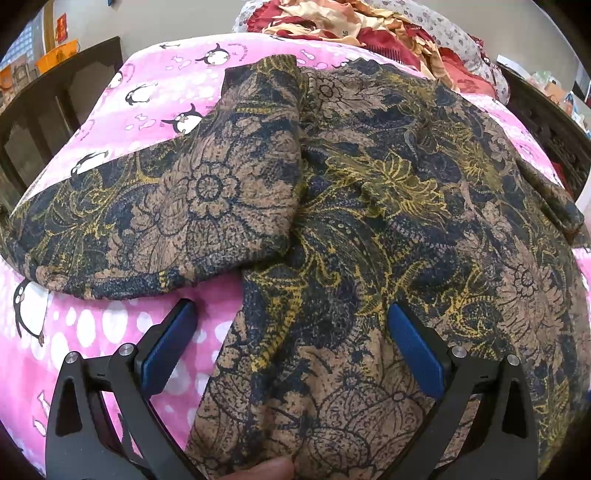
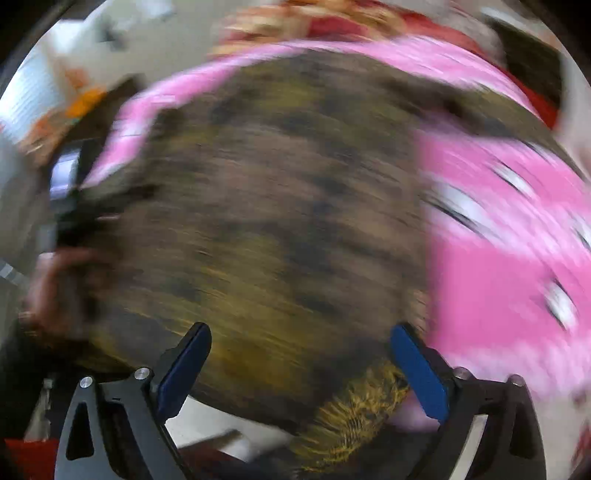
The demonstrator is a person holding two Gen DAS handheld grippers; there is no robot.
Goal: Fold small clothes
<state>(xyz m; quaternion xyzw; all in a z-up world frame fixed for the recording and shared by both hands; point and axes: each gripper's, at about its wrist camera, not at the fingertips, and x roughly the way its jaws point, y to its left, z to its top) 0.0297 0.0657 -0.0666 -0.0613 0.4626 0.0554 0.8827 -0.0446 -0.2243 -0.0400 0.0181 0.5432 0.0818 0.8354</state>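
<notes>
A brown, navy and yellow floral garment (image 1: 369, 192) lies spread on a pink penguin-print blanket (image 1: 155, 96). One part is folded over on the left (image 1: 207, 192). My left gripper (image 1: 291, 314) is open, its blue pads (image 1: 170, 343) straddling the garment's near left edge, just above the cloth. The right wrist view is motion-blurred: the same garment (image 2: 266, 206) fills it, and my right gripper (image 2: 301, 339) is open over the garment's near edge, holding nothing.
A heap of red and cream clothes (image 1: 354, 26) lies at the blanket's far end. Dark wooden furniture (image 1: 48, 110) stands at left and at right (image 1: 546, 122). Pink blanket (image 2: 509, 258) shows right of the garment. A hand (image 2: 55, 288) appears at left.
</notes>
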